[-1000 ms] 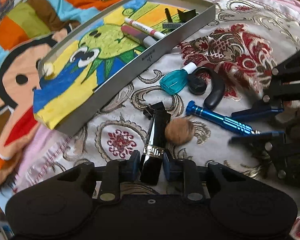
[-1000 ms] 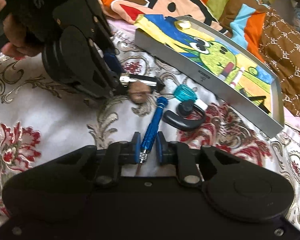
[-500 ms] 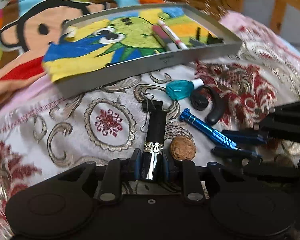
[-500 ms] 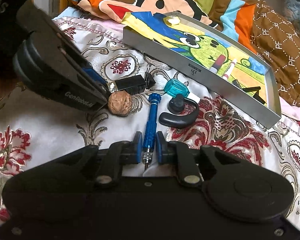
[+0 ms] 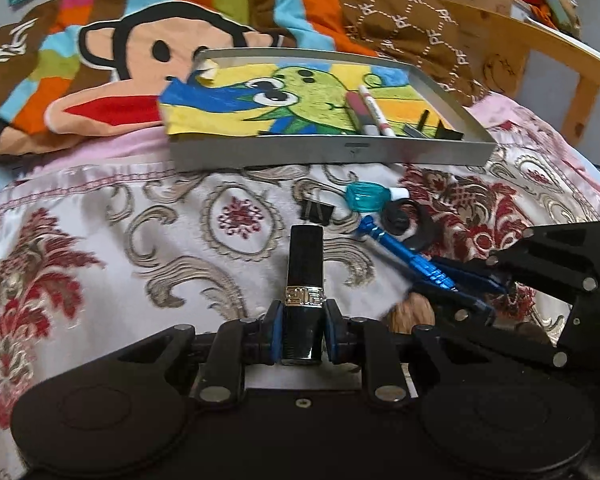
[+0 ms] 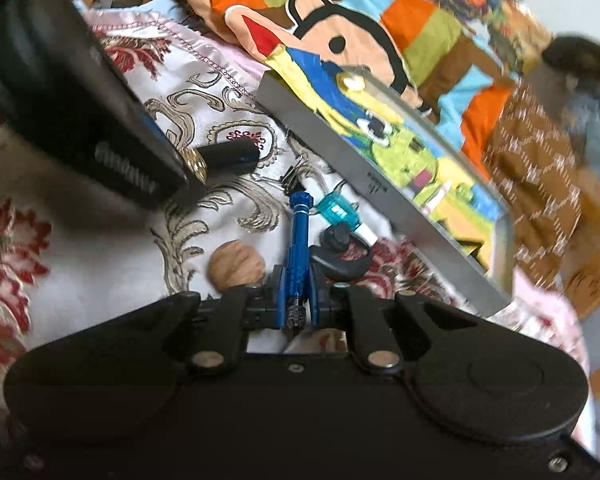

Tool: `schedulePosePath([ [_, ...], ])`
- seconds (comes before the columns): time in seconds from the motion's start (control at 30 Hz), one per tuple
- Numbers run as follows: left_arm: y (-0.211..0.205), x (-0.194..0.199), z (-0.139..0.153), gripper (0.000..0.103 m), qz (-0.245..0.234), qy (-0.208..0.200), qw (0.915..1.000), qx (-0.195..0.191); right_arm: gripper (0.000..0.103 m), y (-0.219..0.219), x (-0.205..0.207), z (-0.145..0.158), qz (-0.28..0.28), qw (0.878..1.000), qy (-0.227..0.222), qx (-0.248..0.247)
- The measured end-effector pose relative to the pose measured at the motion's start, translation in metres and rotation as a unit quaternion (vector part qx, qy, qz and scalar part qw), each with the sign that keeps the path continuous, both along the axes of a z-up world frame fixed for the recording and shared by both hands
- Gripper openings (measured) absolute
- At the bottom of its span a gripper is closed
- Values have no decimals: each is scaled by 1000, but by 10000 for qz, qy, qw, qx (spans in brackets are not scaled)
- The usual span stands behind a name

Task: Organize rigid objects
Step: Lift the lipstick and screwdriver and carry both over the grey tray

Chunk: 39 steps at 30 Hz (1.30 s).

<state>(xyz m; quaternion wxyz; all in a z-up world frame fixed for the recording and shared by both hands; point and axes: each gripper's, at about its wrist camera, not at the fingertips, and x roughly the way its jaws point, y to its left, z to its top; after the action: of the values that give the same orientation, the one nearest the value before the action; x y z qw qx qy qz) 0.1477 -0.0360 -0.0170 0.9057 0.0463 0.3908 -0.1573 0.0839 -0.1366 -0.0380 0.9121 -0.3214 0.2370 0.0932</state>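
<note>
Two grips — lipstick tube (image 5: 303,280), blue screwdriver (image 6: 298,256).

walnut (image 5: 410,314) partly hidden behind right claw (image 5: 456,290), small dark pieces in tray (image 5: 328,152) perhaps clips

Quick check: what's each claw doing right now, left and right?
Left claw: shut on the black lipstick.
Right claw: shut on the blue screwdriver.

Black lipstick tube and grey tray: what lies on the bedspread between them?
In the left wrist view, a small black binder clip lies between the lipstick tube, held in the left gripper, and the grey tray; otherwise just patterned bedspread.
</note>
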Motion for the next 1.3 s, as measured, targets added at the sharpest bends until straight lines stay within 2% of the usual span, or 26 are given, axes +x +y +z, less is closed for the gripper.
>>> schedulePosePath([
  [0.17, 4, -4, 16, 22, 184, -154, 9997, -45, 5, 4, -3, 2, -4, 9982, -450, -390],
  [0.3, 3, -6, 29, 22, 339, -365, 9987, -131, 5, 0, 1, 12, -145, 9955, -842, -412],
  [0.57, -10, 6, 54, 22, 534, -783, 9952, -263, 5, -26, 25, 35, -576, 9886, -1392, 22],
  [0.83, -40, 42, 71, 22, 651, -1223, 9896, -386, 5, -57, 65, 44, -867, 9804, -1723, 402],
  [1.07, -61, 96, 67, 22, 772, -1308, 9864, -623, 5, -90, 111, 39, -1182, 9706, -1716, 1203],
  [1.3, -70, 138, 46, 22, 954, -1214, 9834, -948, 5, -105, 156, 28, -1160, 9643, -1696, 1670],
])
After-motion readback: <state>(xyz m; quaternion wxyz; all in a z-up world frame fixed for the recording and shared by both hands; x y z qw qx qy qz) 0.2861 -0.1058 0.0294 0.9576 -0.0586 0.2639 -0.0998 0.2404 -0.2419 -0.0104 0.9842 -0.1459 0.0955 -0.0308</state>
